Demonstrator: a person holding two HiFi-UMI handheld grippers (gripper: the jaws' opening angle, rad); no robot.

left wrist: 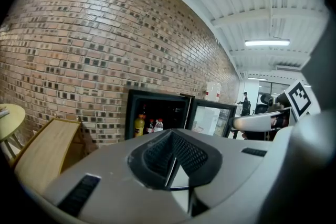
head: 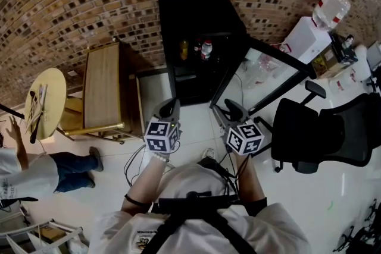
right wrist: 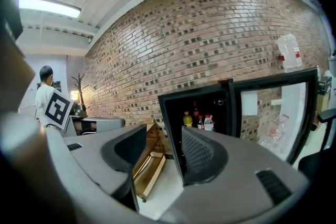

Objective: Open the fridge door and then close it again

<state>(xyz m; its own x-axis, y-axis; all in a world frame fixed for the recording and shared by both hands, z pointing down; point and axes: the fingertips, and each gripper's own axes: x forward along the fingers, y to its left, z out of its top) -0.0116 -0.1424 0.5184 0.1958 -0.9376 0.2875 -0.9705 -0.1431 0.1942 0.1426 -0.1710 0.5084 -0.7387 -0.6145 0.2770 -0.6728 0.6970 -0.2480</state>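
Note:
The small black fridge (head: 196,21) stands against the brick wall with its glass door (head: 269,71) swung wide open to the right. Bottles (head: 205,49) show on its shelf. Both grippers hang in front of the fridge, apart from it and from the door. My left gripper (head: 169,107) is shut with nothing in it; its pads meet in the left gripper view (left wrist: 170,162). My right gripper (head: 225,111) stands open and empty (right wrist: 157,157). The right gripper view shows the fridge (right wrist: 197,123) and the door (right wrist: 283,107) beyond the jaws.
A wooden chair (head: 104,89) lies left of the fridge, with a round yellow table (head: 44,101) further left. A black office chair (head: 321,134) stands right of the door. A water dispenser (head: 312,30) is at the back right. A person (head: 27,169) crouches at the left.

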